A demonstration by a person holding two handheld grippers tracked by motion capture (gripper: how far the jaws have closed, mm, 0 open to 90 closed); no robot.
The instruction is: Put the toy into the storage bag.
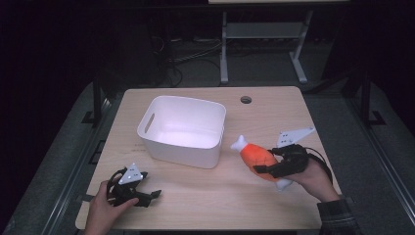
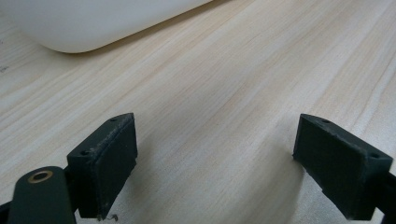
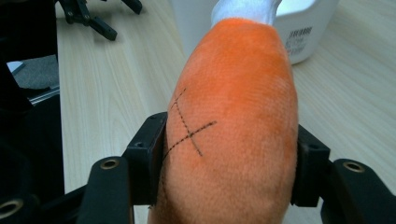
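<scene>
I hold one pair of tongs in each hand over a pale wooden tabletop (image 1: 205, 191).

My right tongs (image 1: 268, 166) are pinching a soft orange toy (image 1: 257, 157). It looks like a drumstick, with a white bone end at each tip. The two black jaws press on its fat orange middle, one on each side. In the right gripper view the orange toy (image 3: 233, 126) bulges up between the jaws, and a black stitched cross sits on its fuzzy skin. One white end points toward the white tub. The other white end pokes out by my right hand (image 1: 313, 178). I cannot tell if the toy touches the wood or is lifted a little.

A white tub (image 1: 183, 131) stands in the middle of the tabletop, just to the left of the toy. It has a slot handle in its left wall. A small barcode sticker shows on the white tub (image 3: 303, 37) in the right gripper view.

My left tongs (image 1: 152, 195) are near the front left edge, close to the wood. Their jaws are spread wide with nothing between them. In the left gripper view I see bare wood between the two pads (image 2: 105, 158), and the tub's rounded corner (image 2: 79, 28) farther off.
</scene>
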